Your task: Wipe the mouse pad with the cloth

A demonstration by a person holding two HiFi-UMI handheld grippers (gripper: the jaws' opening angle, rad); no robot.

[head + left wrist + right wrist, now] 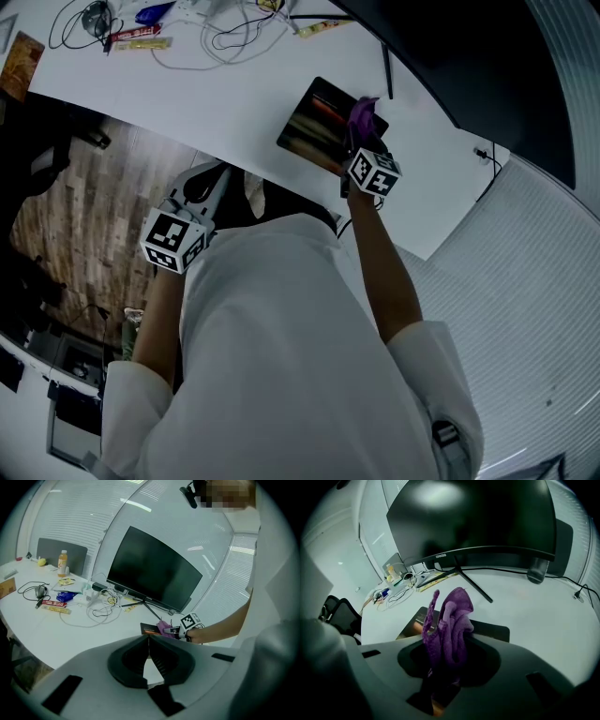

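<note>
The dark mouse pad (314,127) lies on the white table (216,94) near its front edge. My right gripper (357,134) hangs over the pad's right part, shut on a bunched purple cloth (364,112). In the right gripper view the cloth (449,623) stands up between the jaws, with the pad (493,630) just beyond. My left gripper (187,220) is held off the table beside the person's body, over the wooden floor. Its jaws meet at the tips with nothing in them (148,638). From there the pad (149,629) and cloth (163,627) show at a distance.
A black monitor (478,522) on a thin stand (471,585) rises behind the pad. Cables (220,42), snack wrappers (141,37) and a bottle (62,563) lie further left on the table. A power lead (486,155) runs at the right.
</note>
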